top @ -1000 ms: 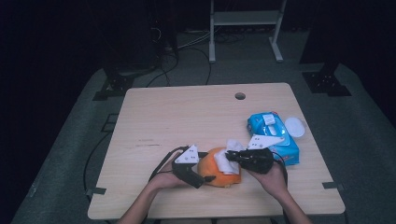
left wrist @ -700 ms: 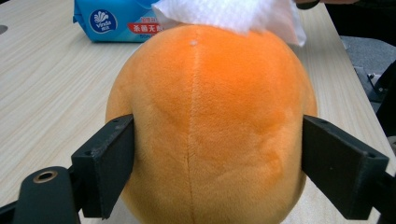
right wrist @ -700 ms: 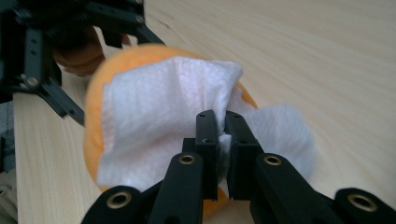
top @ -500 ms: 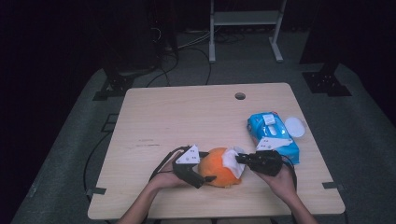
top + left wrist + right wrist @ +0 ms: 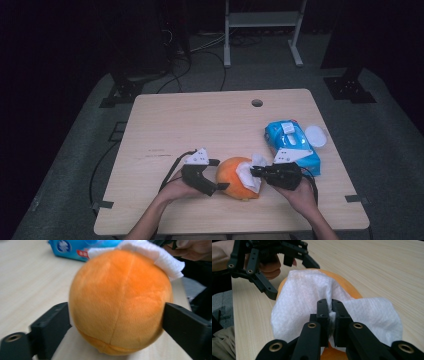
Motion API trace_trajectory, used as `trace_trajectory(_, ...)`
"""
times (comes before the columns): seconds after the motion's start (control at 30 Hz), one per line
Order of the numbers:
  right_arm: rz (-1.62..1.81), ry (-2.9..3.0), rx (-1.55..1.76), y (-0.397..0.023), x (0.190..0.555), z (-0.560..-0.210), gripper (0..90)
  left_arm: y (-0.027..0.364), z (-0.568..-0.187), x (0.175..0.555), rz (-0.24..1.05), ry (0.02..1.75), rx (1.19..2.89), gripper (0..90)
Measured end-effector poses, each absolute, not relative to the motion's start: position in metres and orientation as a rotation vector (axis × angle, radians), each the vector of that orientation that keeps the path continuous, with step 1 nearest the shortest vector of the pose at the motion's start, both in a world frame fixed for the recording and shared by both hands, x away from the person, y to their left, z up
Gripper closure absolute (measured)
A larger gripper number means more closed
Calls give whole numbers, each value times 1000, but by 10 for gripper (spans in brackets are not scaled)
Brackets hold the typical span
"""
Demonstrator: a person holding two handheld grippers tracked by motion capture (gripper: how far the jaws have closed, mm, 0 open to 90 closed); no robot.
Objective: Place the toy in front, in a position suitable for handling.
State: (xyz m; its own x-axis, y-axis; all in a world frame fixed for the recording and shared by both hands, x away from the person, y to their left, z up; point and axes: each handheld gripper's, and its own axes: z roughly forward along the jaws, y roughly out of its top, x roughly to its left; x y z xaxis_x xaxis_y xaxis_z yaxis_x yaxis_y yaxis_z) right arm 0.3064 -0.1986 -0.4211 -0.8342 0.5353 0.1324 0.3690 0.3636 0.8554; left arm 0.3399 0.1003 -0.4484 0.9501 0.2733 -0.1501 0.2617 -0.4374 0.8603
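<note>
Near the front edge of the tabletop [image 5: 165, 130], seen from the high view, an orange plush ball [image 5: 235, 177] sits between the person's two tools. The left claw [image 5: 219, 175] reaches around its left side, and the right claw [image 5: 253, 171] comes in from the right with a white wipe [image 5: 252, 172] laid against the ball. A blue wipe pack [image 5: 292, 145] lies toward the right edge, just behind the right hand, with a white lid [image 5: 316, 136] beside it.

In the left gripper view, the ball [image 5: 120, 302] sits between the two black jaws. They've just been opening; the right jaw looks to be at the plush, the left one about touching too, so it's more of a loose cradle than a real squeeze. The wipe [image 5: 152, 253] hangs over the top right of the ball.

In the right gripper view, the right claw [image 5: 329, 306] is pinched tight on a fold of the wipe [image 5: 304, 297], which drapes over the ball [image 5: 349, 287]. The left claw [image 5: 289, 277] sits open beyond it.

What could go wrong: with the left jaws this loose, a firm wiping push could roll the round, soft ball away, maybe off the front edge. The wipe is also only held by a small fold, so dragging it over fuzzy plush could tug it free.
</note>
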Motion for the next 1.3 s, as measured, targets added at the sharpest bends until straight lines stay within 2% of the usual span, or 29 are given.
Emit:
trace_trajectory(0.1, 1460, 2429, 806, -194, 303, -415, 842, 97, -447, 336, 51, 332, 2073, 213)
trace_trajectory(0.3, 1458, 2422, 621, -158, 287, -395, 843, 87, -438, 324, 140, 240, 2101, 284)
trace_trajectory(0.43, 1375, 2454, 547, -141, 282, -397, 843, 89, -438, 323, 152, 243, 2114, 291)
trace_trajectory(0.7, 1394, 2420, 700, -176, 295, -398, 844, 85, -436, 323, 163, 259, 2095, 291)
trace_trajectory(0.93, 1387, 2442, 614, -154, 287, -394, 842, 79, -434, 317, 200, 219, 2129, 291)
trace_trajectory(1.17, 1373, 2417, 650, -161, 290, -391, 844, 76, -432, 315, 207, 202, 2123, 300)
trace_trajectory(1.3, 1387, 2449, 600, -143, 286, -395, 844, 69, -432, 310, 222, 158, 2151, 302)
